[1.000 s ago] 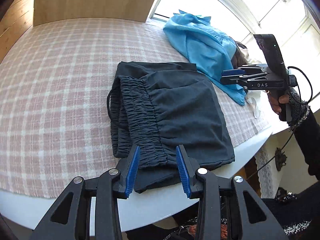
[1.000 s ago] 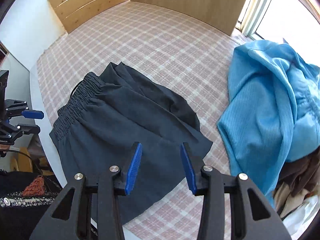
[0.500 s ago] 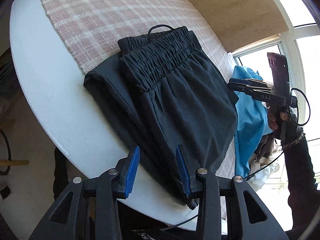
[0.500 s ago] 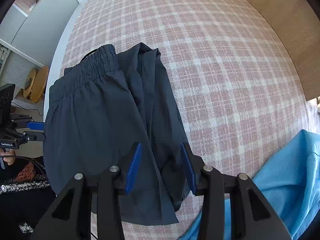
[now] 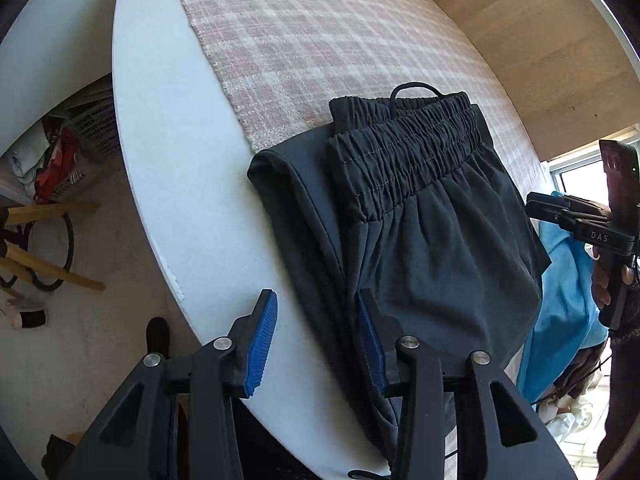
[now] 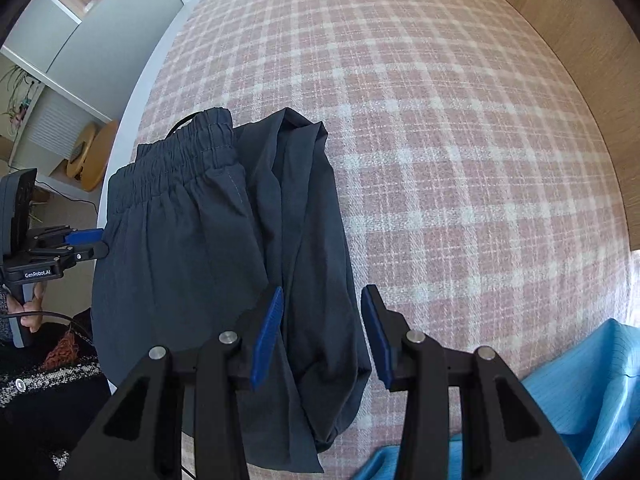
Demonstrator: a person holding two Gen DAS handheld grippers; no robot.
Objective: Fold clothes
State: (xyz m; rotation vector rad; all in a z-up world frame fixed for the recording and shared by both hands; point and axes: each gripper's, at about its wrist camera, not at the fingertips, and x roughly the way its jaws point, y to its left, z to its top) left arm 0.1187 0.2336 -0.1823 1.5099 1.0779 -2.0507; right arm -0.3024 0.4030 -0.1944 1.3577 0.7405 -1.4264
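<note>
Dark shorts (image 5: 432, 248) with a gathered waistband (image 5: 404, 156) lie folded on the pink plaid cloth (image 5: 320, 40), partly over the white table rim (image 5: 172, 160). My left gripper (image 5: 316, 340) points down at their near folded edge. Its jaws are opening: one pad hangs over bare table, the other over fabric, and neither presses. It also shows from the side as the left gripper (image 6: 84, 244). In the right wrist view, my right gripper (image 6: 322, 336) hovers open over the far folded edge of the shorts (image 6: 304, 264), fabric below the gap. The right gripper (image 5: 560, 208) is held by a hand.
A bright blue garment (image 6: 568, 392) lies heaped beside the shorts, also seen as the blue garment (image 5: 568, 300). A wooden panel (image 5: 540, 52) borders the table's far side. Below the rim, a laundry basket (image 5: 80, 148) and wooden stool legs (image 5: 52, 268) stand on the floor.
Both grippers rolled and dropped closer to the shorts. The left came over their near edge at the table rim, the right over the far fold. The shorts lie as before.
</note>
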